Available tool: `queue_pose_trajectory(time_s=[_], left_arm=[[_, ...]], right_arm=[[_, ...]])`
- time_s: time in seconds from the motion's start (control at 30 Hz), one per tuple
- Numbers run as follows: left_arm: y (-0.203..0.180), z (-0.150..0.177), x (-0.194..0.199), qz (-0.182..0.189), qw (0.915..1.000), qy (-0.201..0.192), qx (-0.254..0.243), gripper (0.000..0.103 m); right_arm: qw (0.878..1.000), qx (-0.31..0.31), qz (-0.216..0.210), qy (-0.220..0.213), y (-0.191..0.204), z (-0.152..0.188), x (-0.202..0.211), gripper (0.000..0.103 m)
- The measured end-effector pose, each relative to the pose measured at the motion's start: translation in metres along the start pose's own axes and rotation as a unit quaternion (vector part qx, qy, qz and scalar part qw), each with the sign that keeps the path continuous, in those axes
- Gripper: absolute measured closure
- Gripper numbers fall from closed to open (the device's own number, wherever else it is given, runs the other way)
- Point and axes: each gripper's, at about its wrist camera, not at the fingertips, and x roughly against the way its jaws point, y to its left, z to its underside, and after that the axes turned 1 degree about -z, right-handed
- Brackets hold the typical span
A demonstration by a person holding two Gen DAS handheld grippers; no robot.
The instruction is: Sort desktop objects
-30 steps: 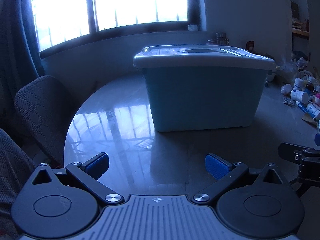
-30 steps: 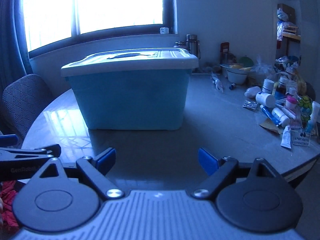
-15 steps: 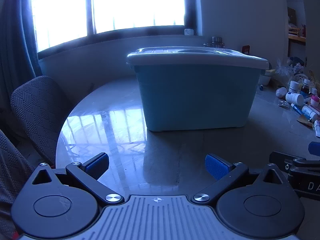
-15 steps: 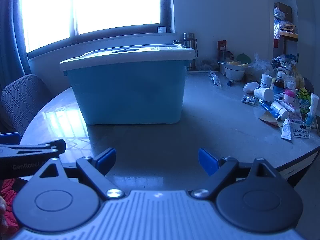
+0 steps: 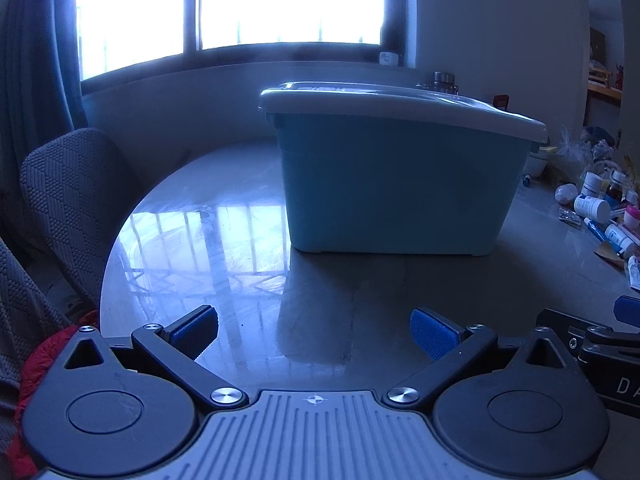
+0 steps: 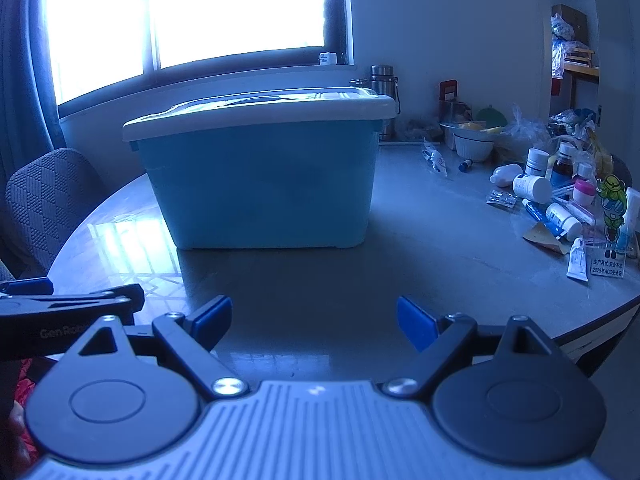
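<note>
A light blue storage box (image 5: 396,192) (image 6: 260,184) with a white lid (image 6: 256,114) on it stands in the middle of the round table (image 6: 420,248). Loose small items lie at the right: several white medicine bottles (image 6: 532,187), a blue tube (image 6: 540,216), a white tube (image 6: 578,266), a pink-capped jar (image 6: 584,192) and a cartoon sign (image 6: 612,216). My left gripper (image 5: 314,330) is open over the near table edge, nothing between its blue pads. My right gripper (image 6: 314,320) stands open beside it, also empty, well short of the box.
A grey padded chair (image 5: 68,200) stands at the table's left edge. At the back right are a steel flask (image 6: 382,80), a white bowl (image 6: 474,142) and plastic bags (image 6: 528,128). A bright window fills the back wall. Bare table lies between grippers and box.
The left wrist view has shifted a little, so the box sits more to the right in it. Both grippers stay open and empty.
</note>
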Motion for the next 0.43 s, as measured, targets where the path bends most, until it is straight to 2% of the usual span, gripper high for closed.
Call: queue_pose_trajectory(time_s=[0.43], left_arm=[[-0.01, -0.003, 0.004, -0.003, 0.9998, -0.014, -0.017, 0.0]], right_arm=[[1.0, -0.003, -0.002, -0.001, -0.004, -0.002, -0.001, 0.013]])
